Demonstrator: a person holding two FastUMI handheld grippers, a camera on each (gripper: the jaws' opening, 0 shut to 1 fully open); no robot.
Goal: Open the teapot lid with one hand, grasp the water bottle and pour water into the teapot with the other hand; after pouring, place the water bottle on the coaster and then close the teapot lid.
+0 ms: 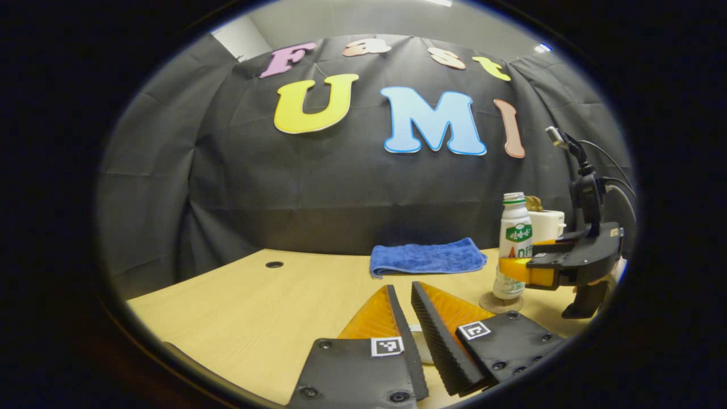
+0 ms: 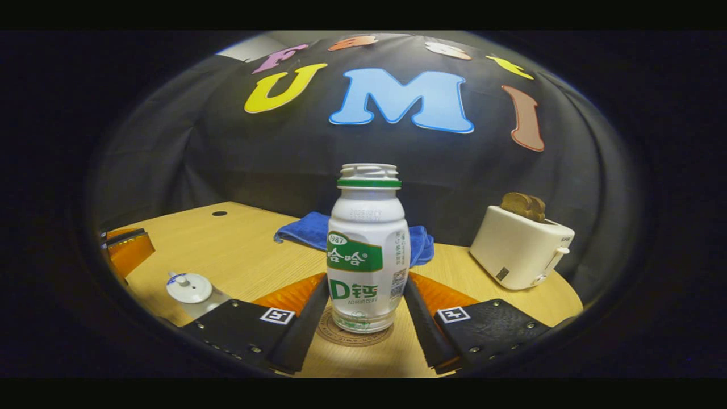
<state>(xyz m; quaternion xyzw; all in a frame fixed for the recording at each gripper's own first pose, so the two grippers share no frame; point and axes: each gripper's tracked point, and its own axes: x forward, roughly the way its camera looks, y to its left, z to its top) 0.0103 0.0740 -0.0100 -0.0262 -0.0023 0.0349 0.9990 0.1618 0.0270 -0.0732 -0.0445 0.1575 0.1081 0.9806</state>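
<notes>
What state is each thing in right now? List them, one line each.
Water bottle: upright on the coaster, uncapped, between the right gripper's fingers.
Coaster: flat on the table, under the bottle.
Teapot: lid on.
Blue towel: folded, lying on the table.
Toaster: upright, bread in its slot.
Right gripper: open around the bottle.
Left gripper: open, holding nothing.

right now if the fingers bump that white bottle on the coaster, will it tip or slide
Probably tips: the bottle is tall and narrow, standing upright on a small coaster. Its smooth plastic body may be slippery. It has no cap, so any liquid left could spill.
</notes>
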